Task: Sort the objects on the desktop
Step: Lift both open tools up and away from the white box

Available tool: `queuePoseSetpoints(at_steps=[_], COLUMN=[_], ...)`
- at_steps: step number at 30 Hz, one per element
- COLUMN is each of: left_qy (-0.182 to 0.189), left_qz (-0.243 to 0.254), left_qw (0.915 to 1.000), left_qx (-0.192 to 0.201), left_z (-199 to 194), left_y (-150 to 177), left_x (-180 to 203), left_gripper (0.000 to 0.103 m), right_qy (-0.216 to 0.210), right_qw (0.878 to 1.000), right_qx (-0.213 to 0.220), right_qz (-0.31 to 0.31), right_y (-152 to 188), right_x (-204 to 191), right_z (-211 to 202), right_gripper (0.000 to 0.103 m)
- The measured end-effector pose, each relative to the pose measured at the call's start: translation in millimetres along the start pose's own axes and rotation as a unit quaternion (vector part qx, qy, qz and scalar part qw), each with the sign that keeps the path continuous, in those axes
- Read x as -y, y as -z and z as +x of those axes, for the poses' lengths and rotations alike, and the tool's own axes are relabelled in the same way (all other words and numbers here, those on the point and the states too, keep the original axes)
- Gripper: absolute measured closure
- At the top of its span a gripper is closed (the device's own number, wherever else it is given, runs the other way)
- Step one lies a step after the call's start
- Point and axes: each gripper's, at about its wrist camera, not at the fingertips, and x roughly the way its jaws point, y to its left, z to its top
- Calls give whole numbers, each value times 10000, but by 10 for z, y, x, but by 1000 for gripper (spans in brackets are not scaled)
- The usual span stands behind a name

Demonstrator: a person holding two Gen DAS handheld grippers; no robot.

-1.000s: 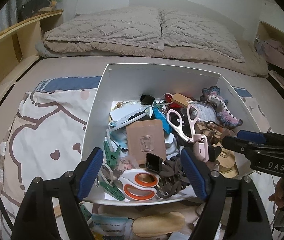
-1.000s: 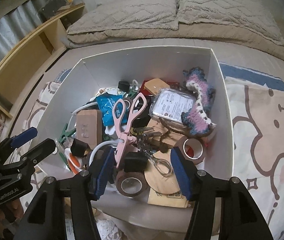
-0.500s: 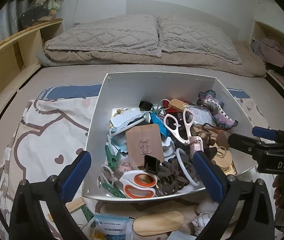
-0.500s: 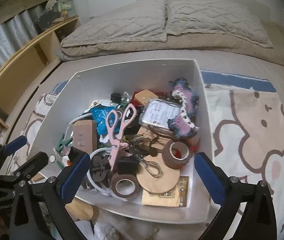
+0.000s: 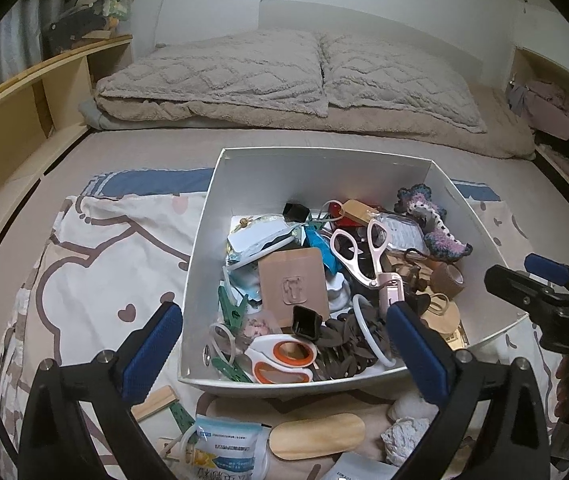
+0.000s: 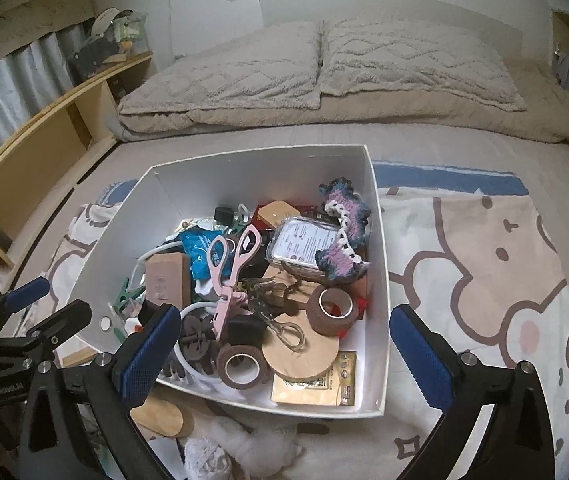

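A white box (image 5: 200,280) (image 6: 380,280) on the bed is full of mixed small items. Among them are pink scissors (image 5: 368,256) (image 6: 228,276), orange-handled scissors (image 5: 284,360), a tan square pad (image 5: 292,284), green clothespins (image 5: 232,308), two brown tape rolls (image 6: 334,310) (image 6: 240,366), a clear case (image 6: 300,244) and a crocheted piece (image 6: 344,240). My left gripper (image 5: 284,354) hangs open over the box's near left part. My right gripper (image 6: 284,354) hangs open over its near right part. Nothing sits between either pair of fingers.
In front of the box lie a wooden oval piece (image 5: 316,436), a blue-and-white packet (image 5: 228,444) and crumpled tissue (image 5: 404,436). A cartoon-print blanket (image 6: 484,280) spreads under and beside the box. Pillows (image 5: 284,72) lie at the far end, a wooden shelf (image 5: 24,112) at the left.
Both grippers have opened from a narrower gap to full width. Both have drawn back from the box, the right one more, so the box looks smaller.
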Motion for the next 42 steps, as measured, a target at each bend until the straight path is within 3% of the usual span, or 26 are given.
queuePoseSetpoints(at_steps=[12, 19, 30, 42], left_qy=[53, 102, 42, 150], left_qz=[112, 141, 172, 358], left_qw=[9998, 9986, 9950, 9918], left_qx=[172, 492, 983, 1217], left_z=[-242, -507, -939, -1257], left_y=[-15, -73, -40, 196], left_x=[24, -57, -340, -639], left_gripper=[1, 1, 1, 1], right_qy=[153, 46, -48, -179], right_qw=[9975, 9934, 9890, 9835], right_qx=[644, 1012, 1241, 1548], right_qz=[-250, -542, -801, -923], right_y=[48, 116, 264, 492], right_x=[-24, -87, -116, -102], right_z=[-383, -693, -1075, -1464], right_gripper=[0, 0, 0, 0])
